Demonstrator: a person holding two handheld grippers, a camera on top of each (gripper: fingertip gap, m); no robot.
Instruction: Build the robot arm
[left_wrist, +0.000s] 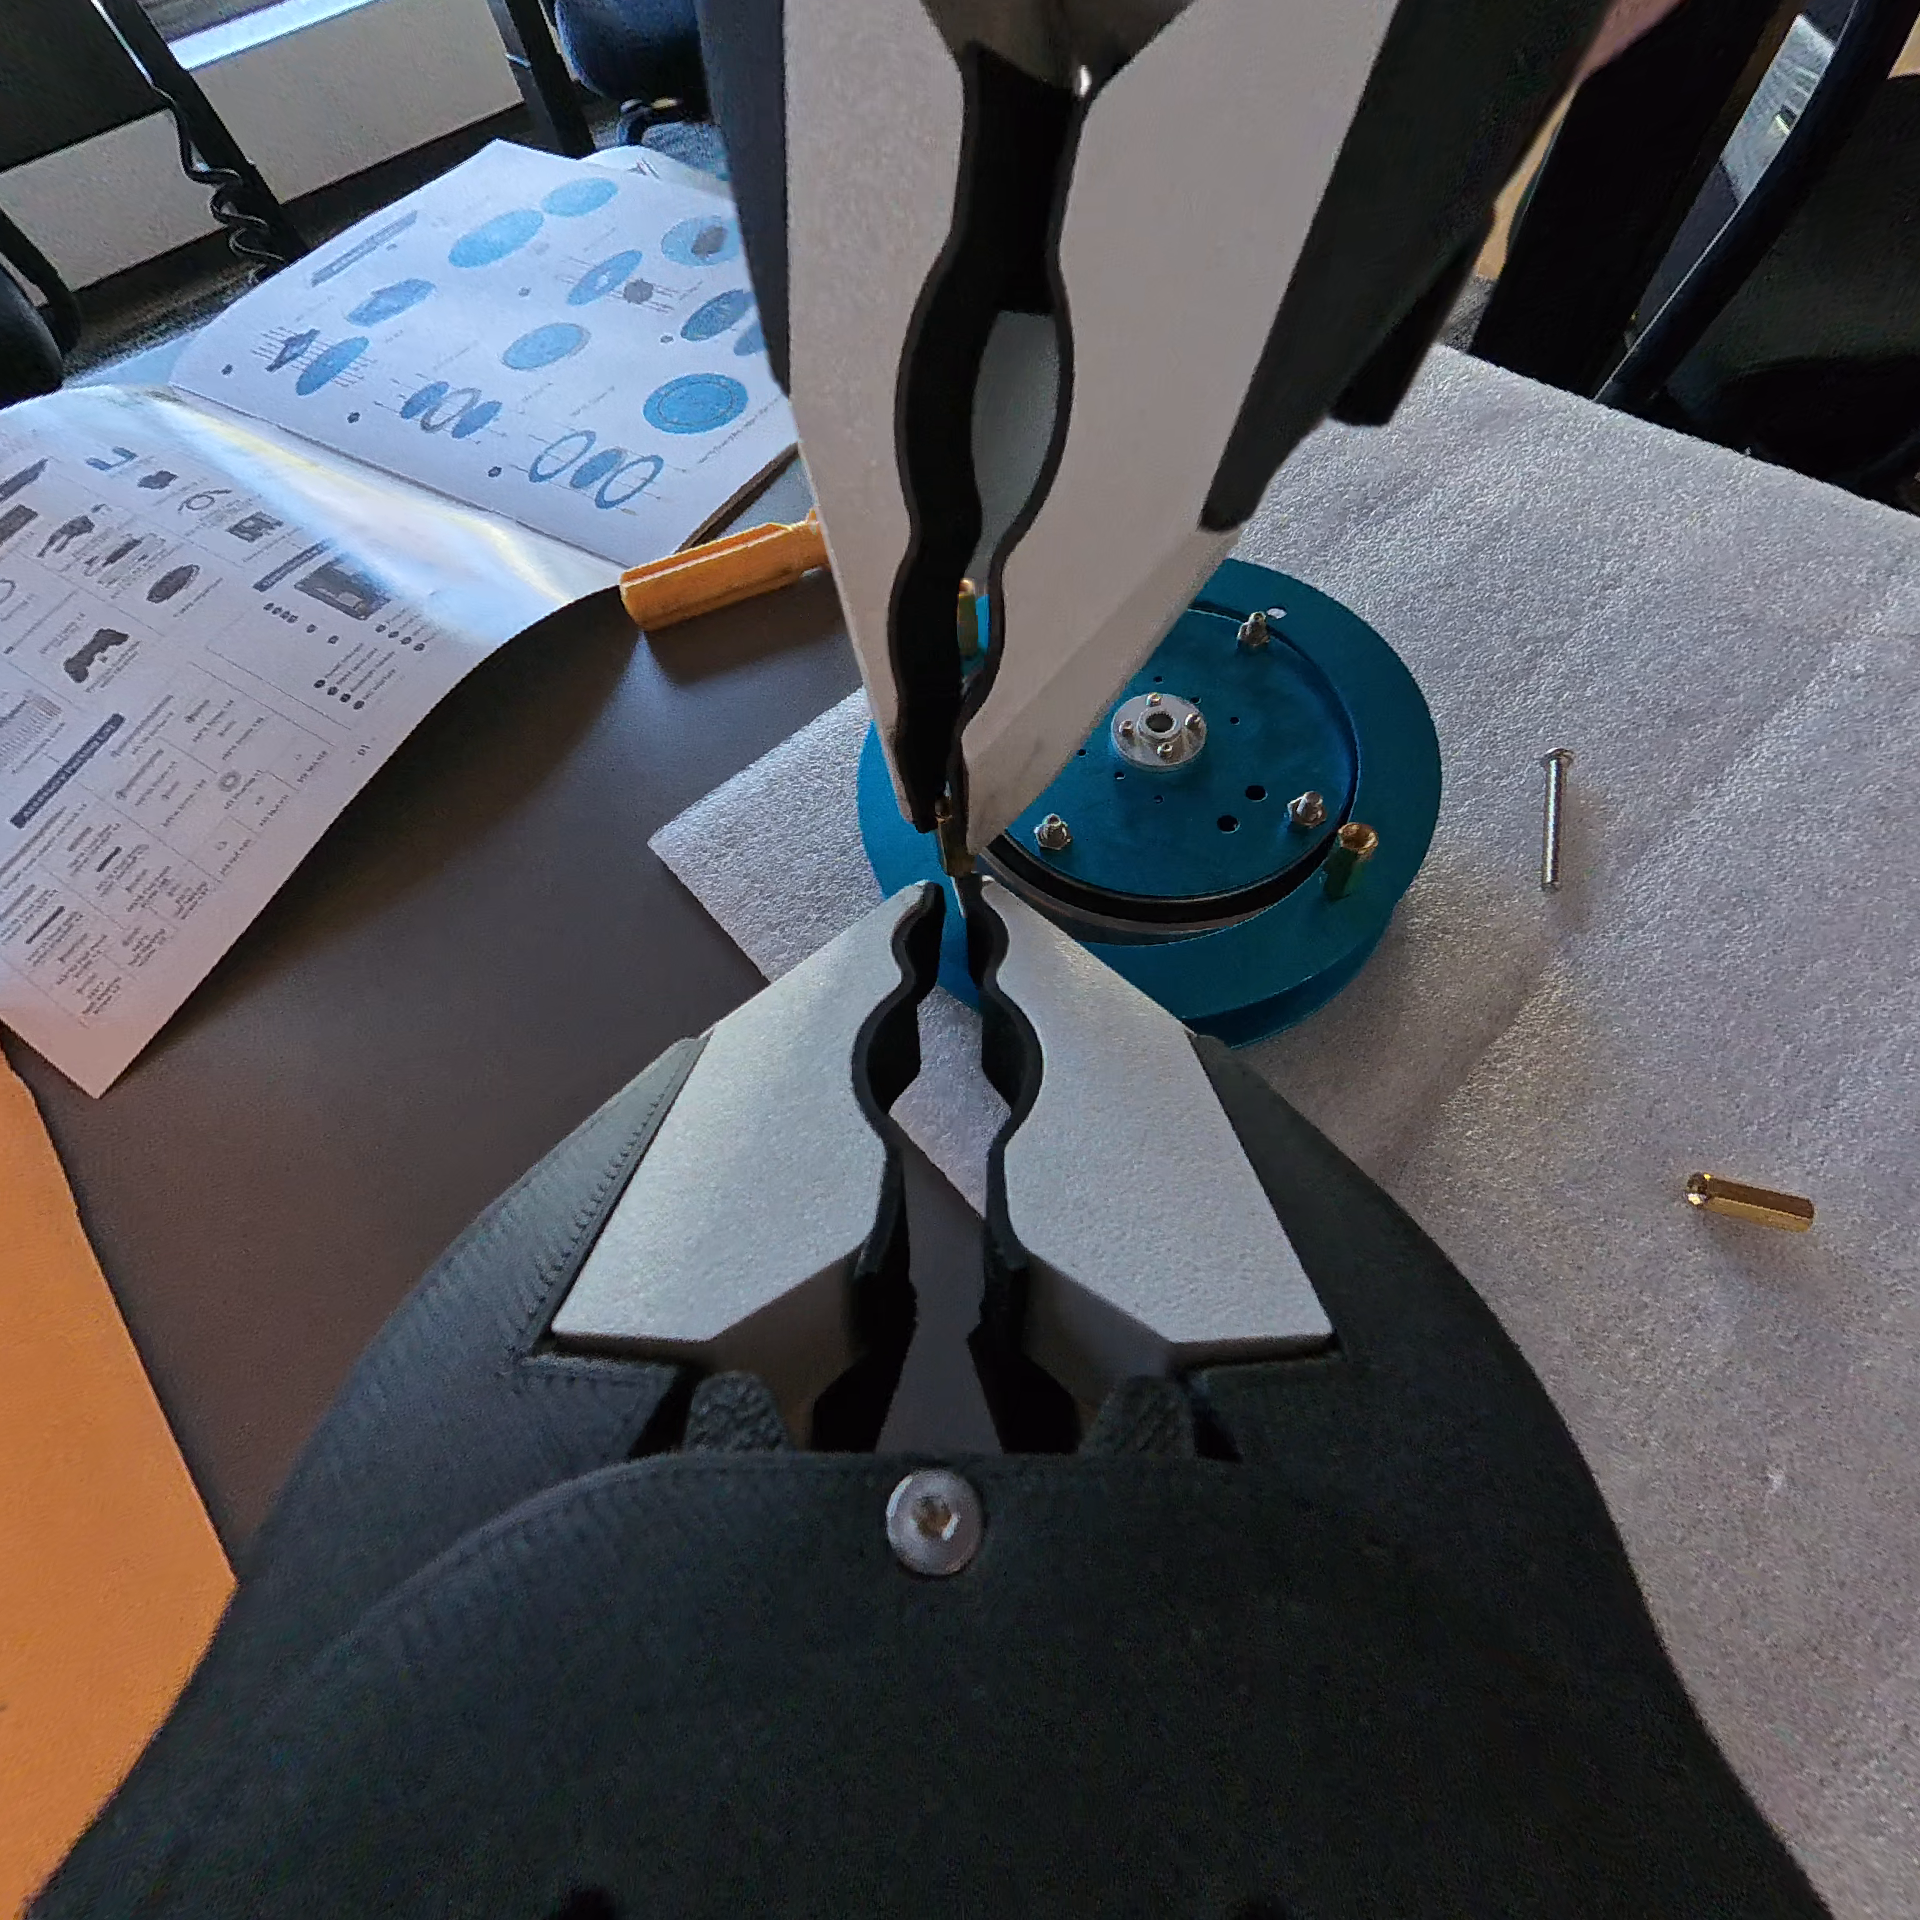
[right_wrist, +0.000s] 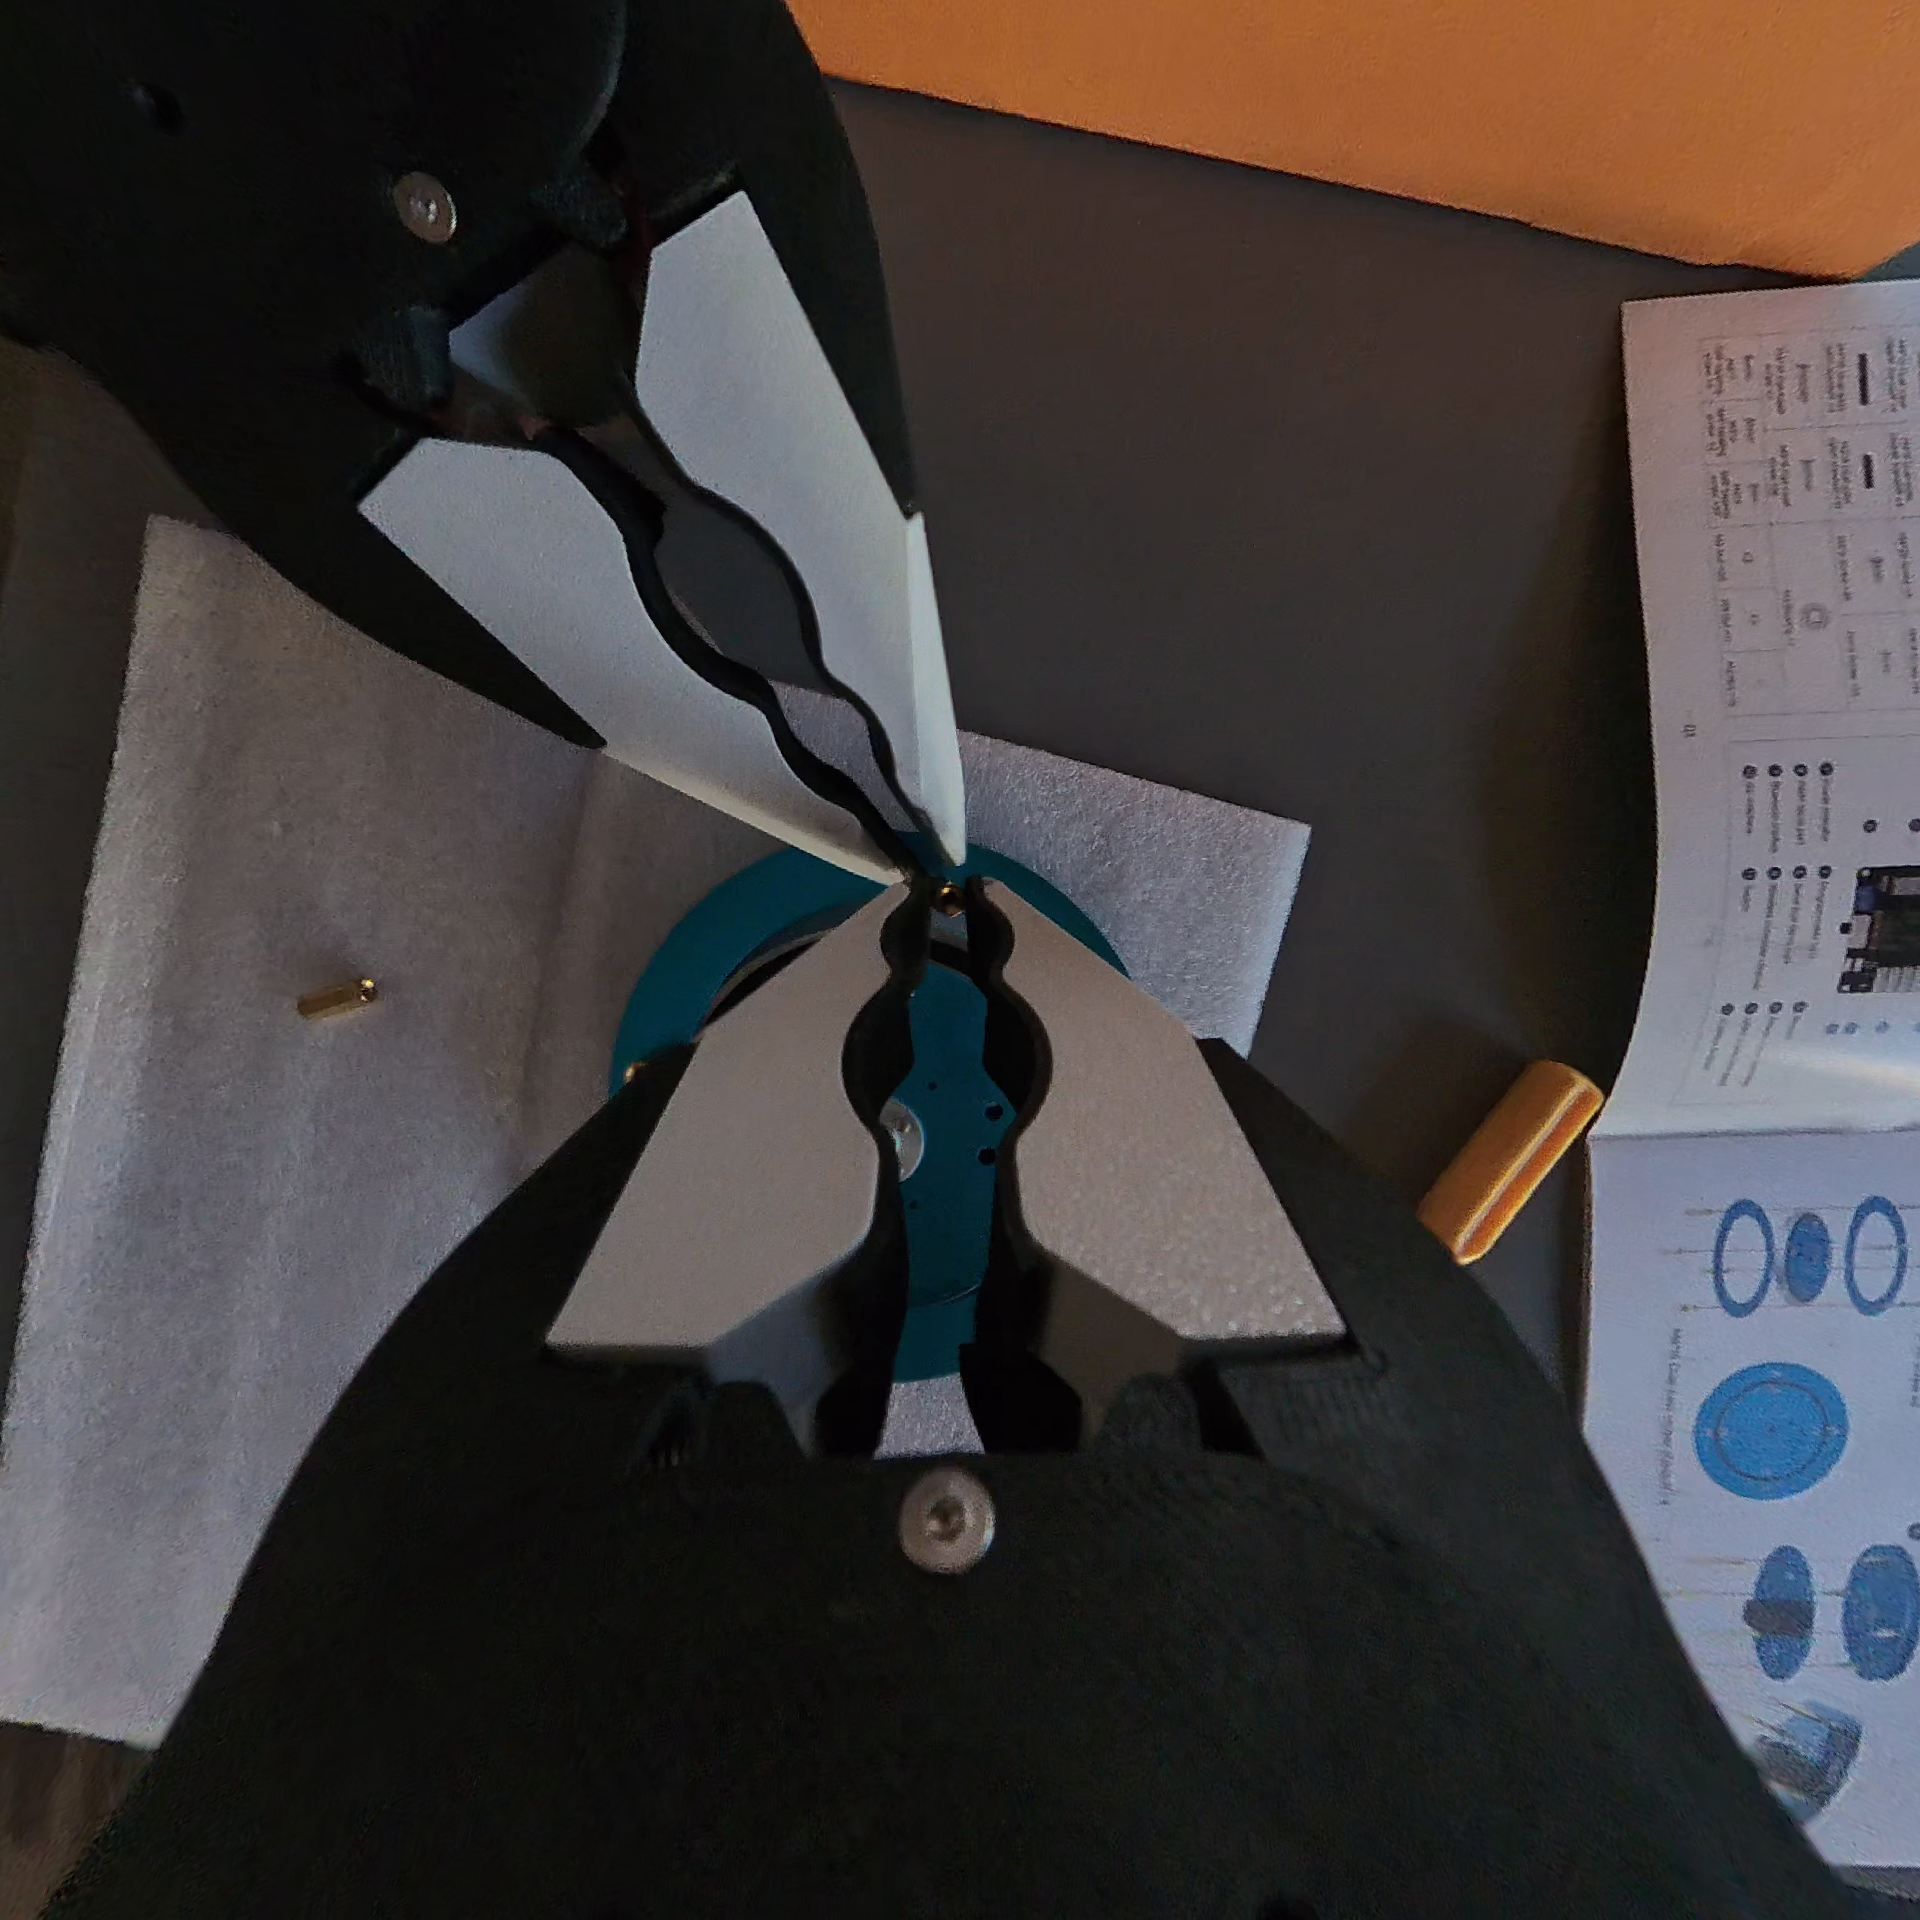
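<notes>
The right gripper (right_wrist: 943, 891) is coming down from the top of the left wrist view, and its jaws are pinching a small brass standoff (left_wrist: 950, 837) at their very tips. The standoff is hanging over the near-left rim of the blue disc assembly (left_wrist: 1195, 790), at the centre of both views. The left gripper (left_wrist: 961, 909) is meeting it tip to tip from below. Its jaws are drawn almost together, but whether they are actually gripping the lower end of the piece or only nosing up to it cannot be told.

With so little metal caught in the tips, the hold is looking slight, and the piece could be twisting out under any sideways push.

The disc is sitting on a white foam sheet (left_wrist: 1558, 623) on the dark bench (left_wrist: 468, 987). Another standoff (left_wrist: 1351, 857) is standing upright on the disc's right edge, close enough to be crowding the jaws. Well clear at the right of the frame, a loose standoff (left_wrist: 1751, 1203) and a silver screw (left_wrist: 1553, 821) are lying on the foam. An open booklet (left_wrist: 364, 520) is spreading across the upper left, with a yellow handle (left_wrist: 717, 571) lying just beside its lower edge
</notes>
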